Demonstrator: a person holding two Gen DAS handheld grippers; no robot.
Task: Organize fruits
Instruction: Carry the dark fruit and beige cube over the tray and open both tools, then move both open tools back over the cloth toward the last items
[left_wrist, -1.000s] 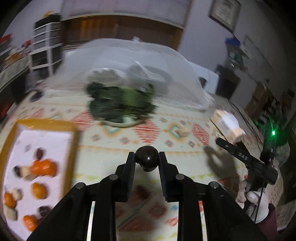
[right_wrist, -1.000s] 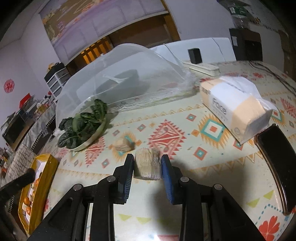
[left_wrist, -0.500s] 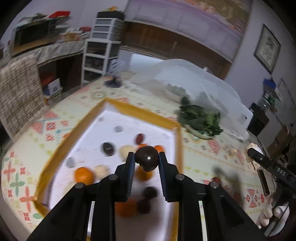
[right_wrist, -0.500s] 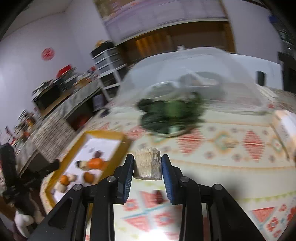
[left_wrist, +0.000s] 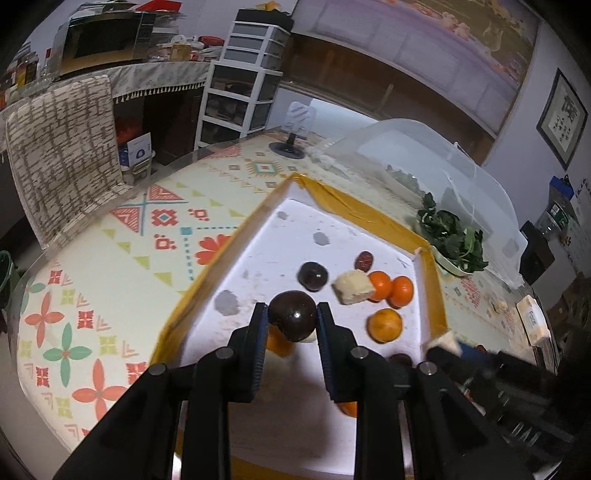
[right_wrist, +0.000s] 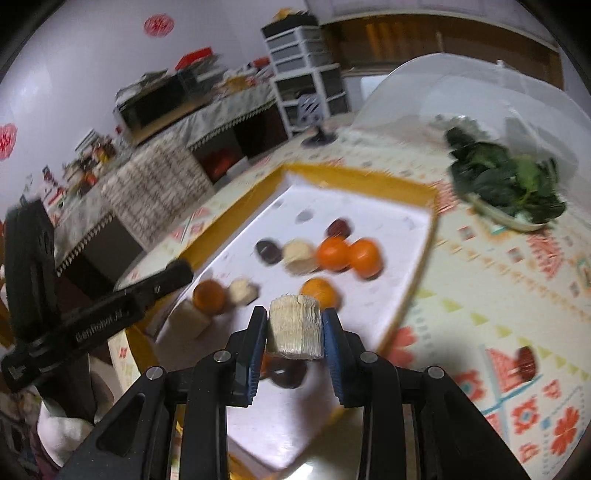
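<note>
left tool (left_wrist: 291, 320) clamped on dark round fruit (left_wrist: 293, 319) | right tool (right_wrist: 294, 334) clamped on pale ridged chunk (right_wrist: 294, 326) | both above yellow-rimmed white tray (left_wrist: 369, 218)

Black fingers (left_wrist: 258, 339), blue pads (right_wrist: 330, 343), silver screws, white "GenRobot" lettering.

Left gripper (left_wrist: 291, 320) and right gripper (right_wrist: 294, 331) held side by side, jaws of each clamped tight on a load

Dark fruit (left_wrist: 293, 319) — glossy, smooth; pale chunk (right_wrist: 294, 328) — matt, fibrous-ridged; tray (left_wrist: 373, 218) rim glossy yellow tape.
</note>
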